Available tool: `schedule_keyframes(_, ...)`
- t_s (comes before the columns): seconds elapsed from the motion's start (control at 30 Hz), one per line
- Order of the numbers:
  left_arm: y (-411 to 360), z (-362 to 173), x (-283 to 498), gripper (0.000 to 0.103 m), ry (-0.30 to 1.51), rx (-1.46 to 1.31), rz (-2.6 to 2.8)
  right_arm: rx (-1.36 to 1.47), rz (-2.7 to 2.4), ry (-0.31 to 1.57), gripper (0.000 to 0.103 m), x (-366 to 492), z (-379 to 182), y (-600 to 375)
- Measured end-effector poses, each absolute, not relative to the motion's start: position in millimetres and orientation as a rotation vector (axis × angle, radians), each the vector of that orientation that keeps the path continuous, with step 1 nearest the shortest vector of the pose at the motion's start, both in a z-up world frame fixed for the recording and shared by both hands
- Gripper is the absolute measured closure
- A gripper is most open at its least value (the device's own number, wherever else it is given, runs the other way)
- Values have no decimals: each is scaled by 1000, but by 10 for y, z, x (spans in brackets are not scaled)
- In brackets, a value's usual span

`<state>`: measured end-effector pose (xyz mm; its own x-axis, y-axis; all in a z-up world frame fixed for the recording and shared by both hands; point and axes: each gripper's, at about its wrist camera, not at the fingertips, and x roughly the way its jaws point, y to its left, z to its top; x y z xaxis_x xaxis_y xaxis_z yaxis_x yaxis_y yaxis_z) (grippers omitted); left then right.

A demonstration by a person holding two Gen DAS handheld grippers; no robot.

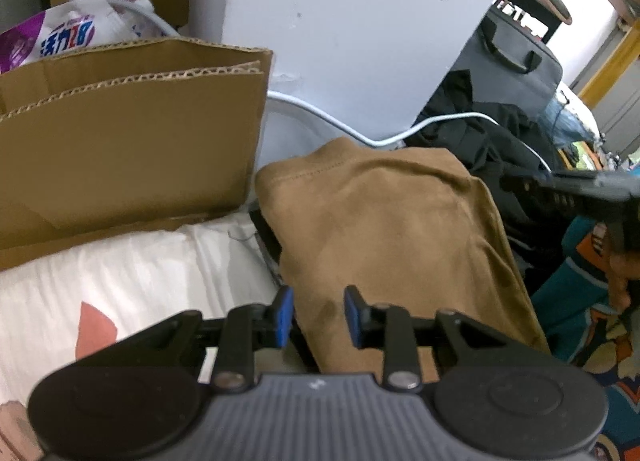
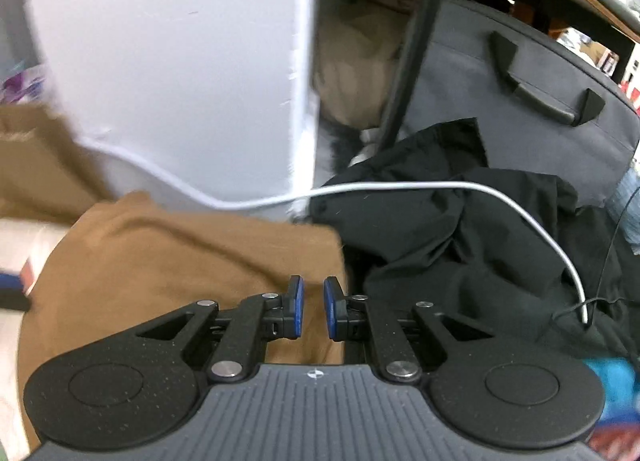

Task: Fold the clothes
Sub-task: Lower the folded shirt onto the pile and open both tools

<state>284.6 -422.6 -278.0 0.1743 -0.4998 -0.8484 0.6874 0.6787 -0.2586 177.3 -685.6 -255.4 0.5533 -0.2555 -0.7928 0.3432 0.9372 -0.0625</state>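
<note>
Fingers on our left gripper (image 1: 317, 317) sit apart over the near edge of the brown garment (image 1: 384, 229), holding nothing. That garment lies folded mid-frame, between the cardboard box (image 1: 128, 149) at left and black clothes (image 2: 460, 245) at right. Our right gripper (image 2: 313, 308) shows a narrow gap, empty, above the garment's right edge.

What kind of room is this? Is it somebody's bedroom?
Probably a cluttered bedroom or storage corner at home. A folded brown garment lies on patterned white bedding, with cardboard boxes behind it, and a grey suitcase beside a heap of black clothing.
</note>
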Motion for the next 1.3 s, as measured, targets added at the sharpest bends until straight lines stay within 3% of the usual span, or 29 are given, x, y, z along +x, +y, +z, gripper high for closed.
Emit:
schedule_keyframes(0.53,-4058,-2973,2404,67,1176,135,-874,18,-355,970,91,925,-3268,-6621)
schedule_keyframes(1.07,-3812,-3202,1947,59,1226,72,-875,178,-354,858,87,258,-3121,-6530)
schedule_keyframes(1.3,-3776,-3384,1636,54,1269,86,-858,239,-371,887,84,-11,-3340,-6435)
